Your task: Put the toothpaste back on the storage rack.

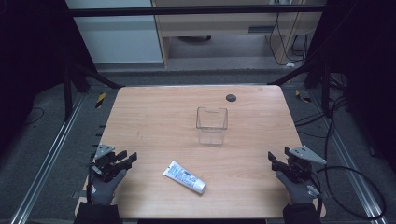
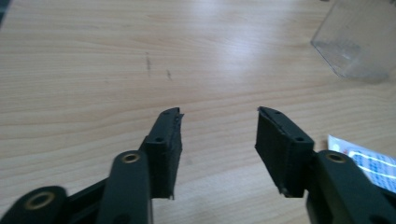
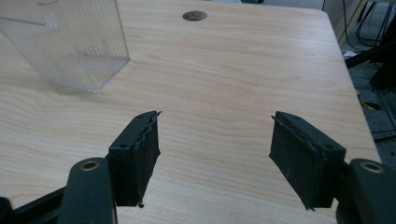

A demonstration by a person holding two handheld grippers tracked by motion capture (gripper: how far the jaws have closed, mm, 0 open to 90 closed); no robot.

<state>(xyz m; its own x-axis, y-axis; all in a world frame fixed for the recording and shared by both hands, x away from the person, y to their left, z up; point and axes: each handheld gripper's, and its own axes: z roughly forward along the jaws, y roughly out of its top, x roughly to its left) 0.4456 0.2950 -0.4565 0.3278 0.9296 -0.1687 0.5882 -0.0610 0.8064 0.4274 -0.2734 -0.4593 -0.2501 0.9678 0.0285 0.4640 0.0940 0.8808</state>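
A clear plastic box [image 1: 211, 125] stands upright at the middle of the wooden table [image 1: 154, 121]; it also shows as the box [image 2: 357, 42] at the upper right of the left gripper view and as the box [image 3: 65, 44] at the upper left of the right gripper view. A white tube with blue print [image 1: 185, 177] lies flat nearer the front, its end [image 2: 369, 161] showing beside the left jaws. My left gripper [image 1: 130, 157] hovers open at the table's front left, nothing between its jaws [image 2: 217, 135]. My right gripper [image 1: 279, 156] is open and empty at the front right [image 3: 215, 140].
A dark round cable hole [image 1: 230, 97] sits near the table's far edge, seen also as the hole [image 3: 194, 15]. Black frame posts and loose cables [image 1: 355, 177] surround the table on the floor. Rails run along both sides.
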